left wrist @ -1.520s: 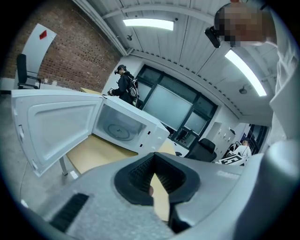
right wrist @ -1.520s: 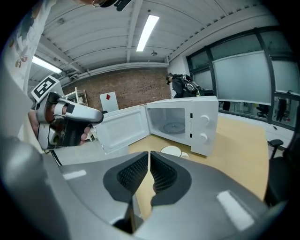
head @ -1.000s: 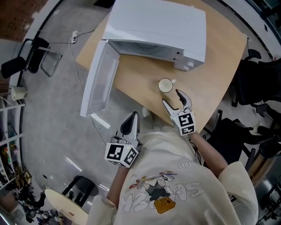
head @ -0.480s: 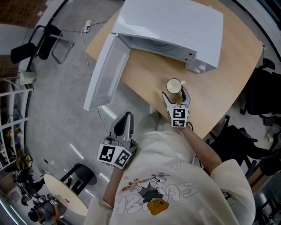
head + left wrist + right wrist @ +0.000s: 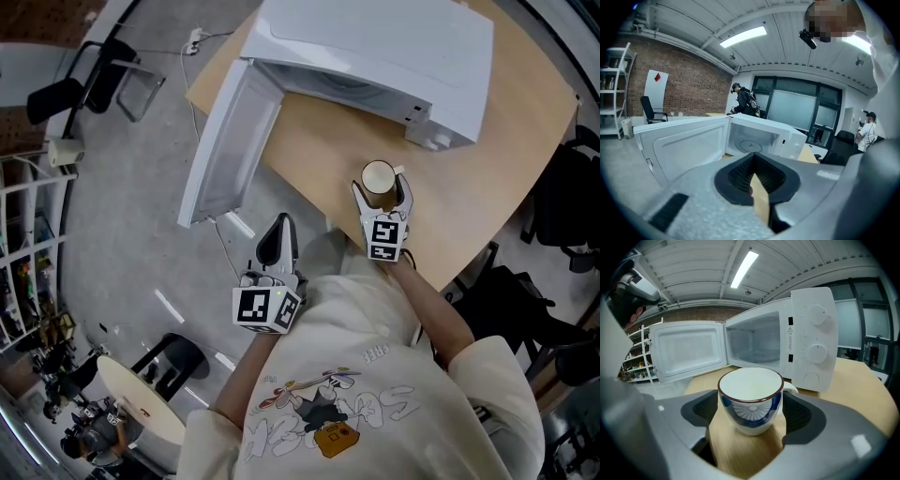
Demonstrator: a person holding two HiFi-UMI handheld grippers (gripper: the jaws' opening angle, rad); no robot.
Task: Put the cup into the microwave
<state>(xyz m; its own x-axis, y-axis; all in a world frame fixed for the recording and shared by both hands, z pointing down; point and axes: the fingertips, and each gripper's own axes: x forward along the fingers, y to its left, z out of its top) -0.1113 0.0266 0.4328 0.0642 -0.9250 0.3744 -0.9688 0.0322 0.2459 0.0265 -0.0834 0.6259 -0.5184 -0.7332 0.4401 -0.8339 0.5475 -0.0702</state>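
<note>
A white cup (image 5: pixel 379 178) with a blue pattern and a brown rim (image 5: pixel 751 401) stands upright on the wooden table (image 5: pixel 319 159), in front of the white microwave (image 5: pixel 375 47). The microwave door (image 5: pixel 225 141) hangs wide open to the left, and the cavity (image 5: pixel 757 345) is empty. My right gripper (image 5: pixel 380 185) is open, its jaws either side of the cup (image 5: pixel 751 409) with small gaps to the pads. My left gripper (image 5: pixel 278 227) is shut and empty, off the table's near edge, pointing at the microwave's opening (image 5: pixel 750 140).
Black office chairs (image 5: pixel 562 197) stand to the right of the table. A white shelf unit (image 5: pixel 28 234) is at the left, and a small round table (image 5: pixel 141 412) at the lower left. People stand far behind the microwave (image 5: pixel 743 101).
My right gripper has come forward from short of the cup until its jaws stand around it. The left gripper has shifted a little toward the microwave door.
</note>
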